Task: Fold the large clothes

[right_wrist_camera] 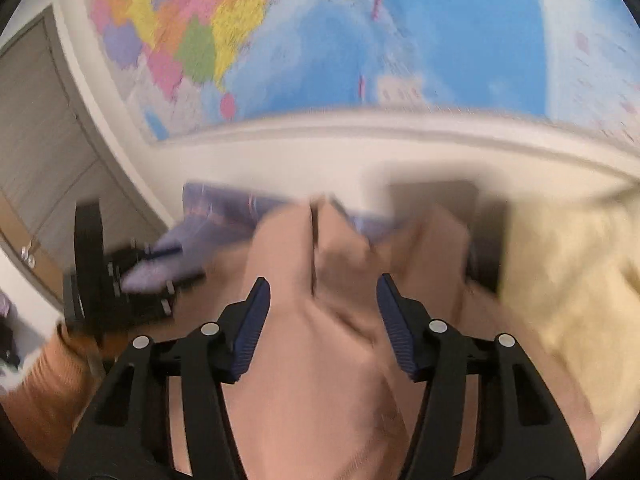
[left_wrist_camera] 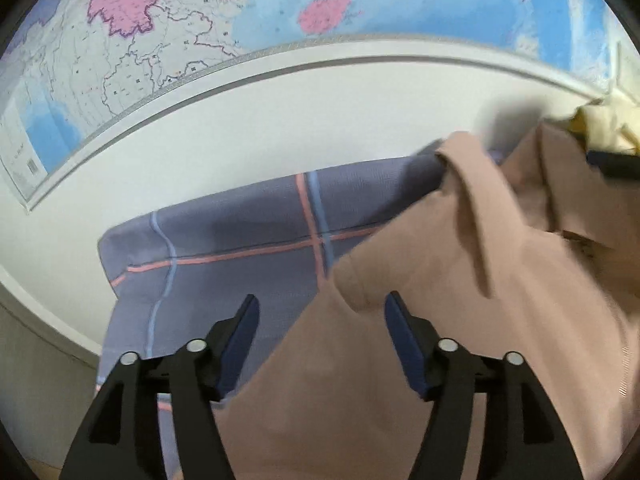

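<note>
Left gripper (left_wrist_camera: pixel 322 312) angled down, jaws spread, empty, above pink garment (left_wrist_camera: pixel 420 320) edge. Right gripper (right_wrist_camera: pixel 323 294) likewise spread, over rumpled pink folds; plaid bedsheet (left_wrist_camera: pixel 240 240) beyond.

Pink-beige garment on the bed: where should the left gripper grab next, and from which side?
Judgement only: take the rounded folded edge of the pink-beige knit garment that bulges just ahead of the open left gripper. It lies over the grey-blue plaid sheet, with that edge facing the sheet, so come from the sheet side, low, one finger sliding under the fold. The right-hand part looks bunched.
</note>
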{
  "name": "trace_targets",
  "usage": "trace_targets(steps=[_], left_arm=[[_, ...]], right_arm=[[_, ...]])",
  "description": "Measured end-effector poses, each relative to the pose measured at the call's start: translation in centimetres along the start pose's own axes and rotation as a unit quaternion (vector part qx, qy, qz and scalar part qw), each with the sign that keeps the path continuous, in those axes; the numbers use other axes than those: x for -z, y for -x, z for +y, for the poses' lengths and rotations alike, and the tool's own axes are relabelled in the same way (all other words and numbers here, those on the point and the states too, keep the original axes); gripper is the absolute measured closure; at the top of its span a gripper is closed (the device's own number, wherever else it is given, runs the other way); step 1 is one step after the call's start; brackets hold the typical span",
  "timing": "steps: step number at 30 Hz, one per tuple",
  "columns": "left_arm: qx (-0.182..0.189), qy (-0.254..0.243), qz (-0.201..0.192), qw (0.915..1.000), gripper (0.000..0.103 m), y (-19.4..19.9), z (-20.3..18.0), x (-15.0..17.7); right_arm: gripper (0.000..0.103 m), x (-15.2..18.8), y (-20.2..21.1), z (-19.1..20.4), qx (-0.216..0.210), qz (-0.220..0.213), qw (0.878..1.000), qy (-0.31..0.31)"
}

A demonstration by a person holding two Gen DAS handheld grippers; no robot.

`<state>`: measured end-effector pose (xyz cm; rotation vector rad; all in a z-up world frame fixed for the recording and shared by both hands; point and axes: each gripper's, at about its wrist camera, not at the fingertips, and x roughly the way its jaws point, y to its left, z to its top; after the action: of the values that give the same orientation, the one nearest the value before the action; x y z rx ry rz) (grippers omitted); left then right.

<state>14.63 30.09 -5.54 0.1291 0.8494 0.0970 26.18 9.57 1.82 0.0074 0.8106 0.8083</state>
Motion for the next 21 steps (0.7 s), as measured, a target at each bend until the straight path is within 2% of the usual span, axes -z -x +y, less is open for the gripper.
trace_targets(steps=[1, 4, 9, 12, 16, 18, 19, 21], left_arm=[[0.013, -0.005, 0.0, 0.9999, 0.034, 0.7, -0.2, 0.5], [0.02, -0.039, 0.006, 0.999, 0.024, 0.5, -0.4, 0.7], [0.079, -0.066, 0.025, 0.9944, 0.024, 2.4, -1.5, 3.6], [0.103, -0.088, 0.02, 0.9906, 0.024, 4.2, -2.2, 5.3], [0.124, -0.092, 0.016, 0.988, 0.02, 5.7, -2.5, 7.4], [0.114, -0.099, 0.011, 0.9885, 0.02, 6.5, -3.1, 8.1], [0.109, -0.1, 0.011, 0.9889, 0.02, 6.8, -3.5, 8.5], [0.111, -0.09, 0.013, 0.9897, 0.02, 7.1, -3.7, 9.0]], right_arm=[[0.047, 1.2, 0.5, 0.5, 0.005, 0.005, 1.0, 0.008], [0.046, 3.9, 2.1, 0.0, 0.019, 0.033, 0.999, 0.014], [0.045, 9.0, 4.1, -0.1, 0.027, 0.093, 0.995, 0.022], [0.045, 12.3, 4.8, 1.6, 0.005, 0.124, 0.992, 0.021], [0.045, 14.9, 4.8, 3.6, -0.013, 0.141, 0.99, 0.022], [0.045, 15.5, 4.0, 4.2, -0.001, 0.149, 0.988, 0.031], [0.05, 15.6, 3.1, 4.6, 0.01, 0.153, 0.988, 0.034], [0.062, 15.9, 2.0, 5.5, 0.067, 0.141, 0.985, 0.076]])
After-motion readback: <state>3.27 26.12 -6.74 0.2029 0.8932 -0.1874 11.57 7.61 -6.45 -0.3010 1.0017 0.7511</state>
